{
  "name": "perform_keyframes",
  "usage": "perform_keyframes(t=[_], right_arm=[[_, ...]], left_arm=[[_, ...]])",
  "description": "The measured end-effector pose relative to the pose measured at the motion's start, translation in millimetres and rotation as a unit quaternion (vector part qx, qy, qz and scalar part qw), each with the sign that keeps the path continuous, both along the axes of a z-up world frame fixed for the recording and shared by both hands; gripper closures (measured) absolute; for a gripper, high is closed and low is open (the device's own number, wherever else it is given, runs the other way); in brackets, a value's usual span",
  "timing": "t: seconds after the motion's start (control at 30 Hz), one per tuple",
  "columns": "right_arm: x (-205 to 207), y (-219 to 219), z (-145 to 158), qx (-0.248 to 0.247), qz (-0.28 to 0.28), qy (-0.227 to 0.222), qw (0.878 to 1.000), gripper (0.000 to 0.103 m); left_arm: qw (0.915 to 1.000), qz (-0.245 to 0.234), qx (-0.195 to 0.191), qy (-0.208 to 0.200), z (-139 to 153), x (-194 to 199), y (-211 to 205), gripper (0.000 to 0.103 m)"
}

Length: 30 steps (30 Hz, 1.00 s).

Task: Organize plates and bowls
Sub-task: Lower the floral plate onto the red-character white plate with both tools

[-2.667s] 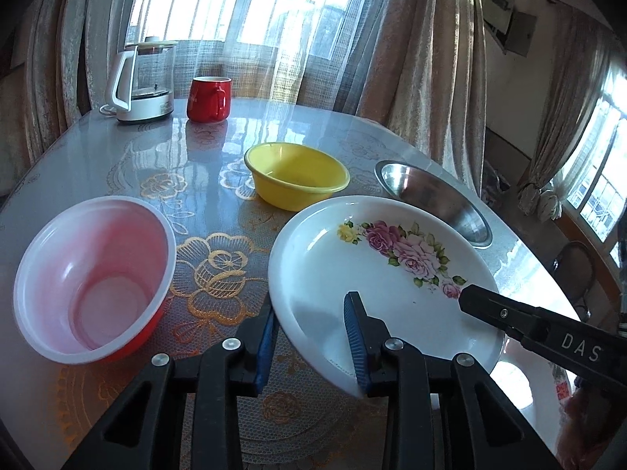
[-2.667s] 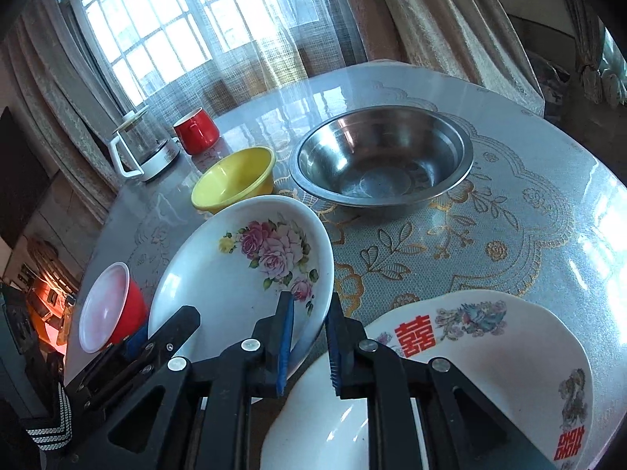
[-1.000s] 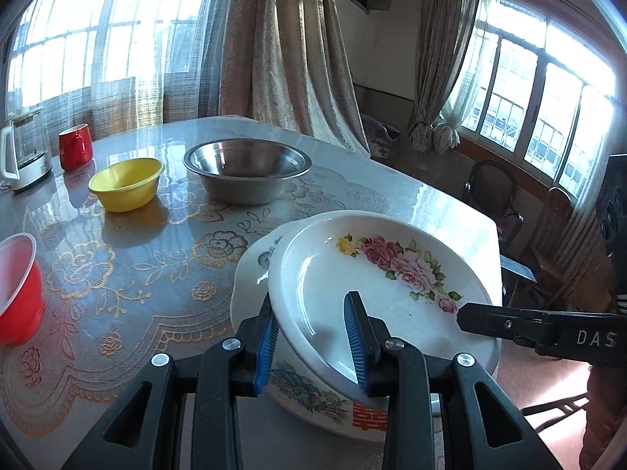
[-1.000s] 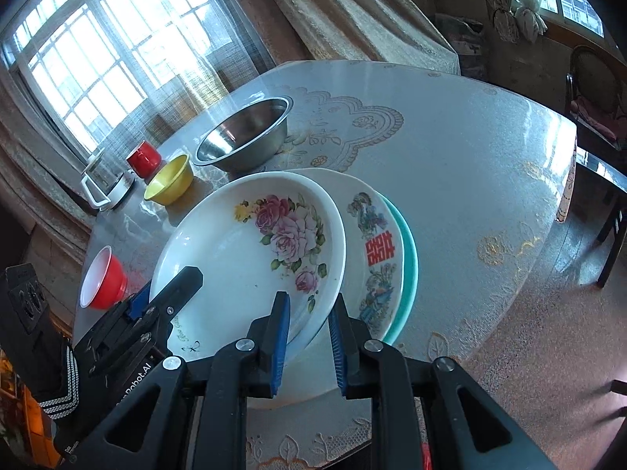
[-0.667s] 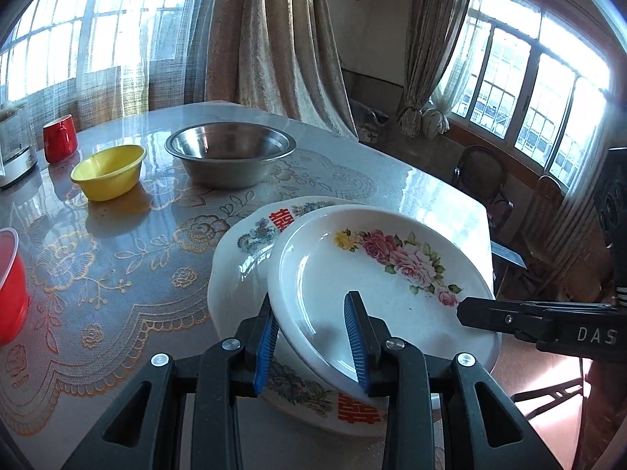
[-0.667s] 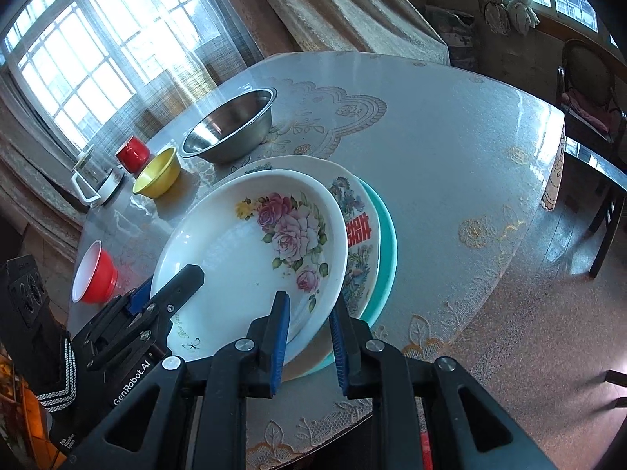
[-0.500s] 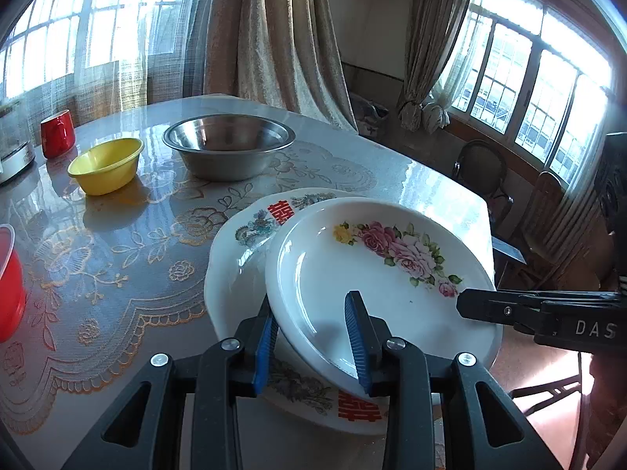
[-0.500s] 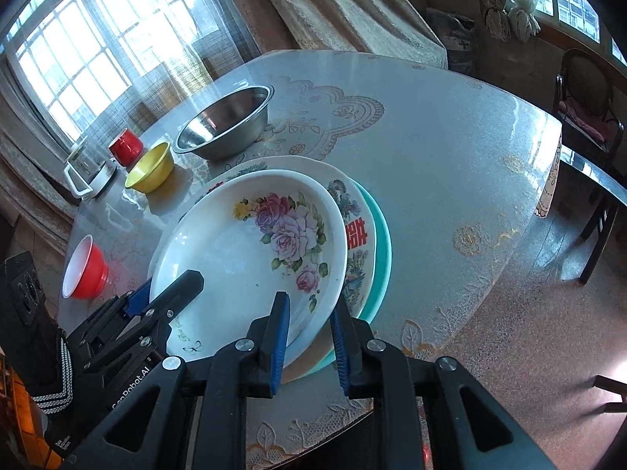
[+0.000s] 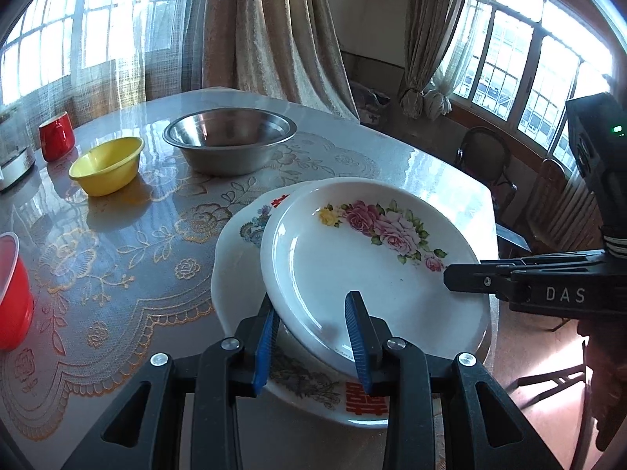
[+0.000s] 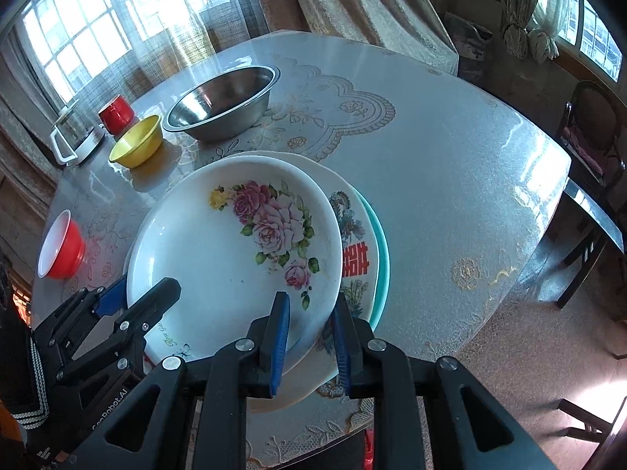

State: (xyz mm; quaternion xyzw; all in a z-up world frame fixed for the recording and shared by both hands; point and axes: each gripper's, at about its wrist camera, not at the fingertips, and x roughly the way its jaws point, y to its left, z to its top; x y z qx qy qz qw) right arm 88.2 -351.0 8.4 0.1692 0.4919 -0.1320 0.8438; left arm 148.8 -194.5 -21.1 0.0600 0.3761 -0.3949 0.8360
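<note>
The rose-patterned plate (image 10: 219, 250) sits at centre frame in both views, over a white plate with red characters (image 10: 354, 260), which in turn lies on a teal plate (image 10: 382, 252). Whether the rose plate rests fully on the stack cannot be told.

The left gripper (image 9: 313, 327) stands at the lower centre of its own view. Its blue pads straddle the near rim of the rose plate, one pad under the rim and one above the plate's inner face; the jaws are clamped on that rim.

The right gripper (image 10: 309, 331) stands at lower centre of its view. Its jaws are narrow and closed on the plate's rim at the opposite side.

Toward the upper left of both frames stand a steel bowl (image 9: 229, 139), a yellow bowl (image 9: 106, 164), a red mug (image 9: 57, 141) and a kettle (image 10: 74, 137). A red bowl (image 10: 60, 248) sits at the left edge. All rest on the lace-patterned table (image 10: 450, 180).
</note>
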Motion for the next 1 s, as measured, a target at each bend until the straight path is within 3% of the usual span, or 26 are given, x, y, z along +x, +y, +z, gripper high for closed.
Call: perform_keyframes(t=[0.27,0.43,0.63,0.73,0.87,1.0], right_arm=[[27,-8,-1,-0.002,0.025,0.047,0.999,0.076],[40,-11,-2,0.006,0.038,0.077,0.996,0.072],[30,-4,1,-0.019,0.043,0.071,0.996,0.071],[22,6,7,-0.054,0.048,0.057,0.996,0.071],[13,15,11,-0.044,0.053,0.027,0.997,0.071],[12,15,8,-0.047,0.042,0.016,0.998,0.071]], left_arm=[[0.9962,-0.019,-0.022,0.081,3,25,8,0.069],[0.9934,-0.024,-0.032,0.108,5,28,13,0.069],[0.9966,-0.016,-0.023,0.078,7,18,12,0.069],[0.9983,-0.010,-0.016,0.056,7,13,11,0.069],[0.9997,-0.012,0.006,0.021,7,5,6,0.070],[0.9996,-0.019,0.015,0.016,9,9,7,0.069]])
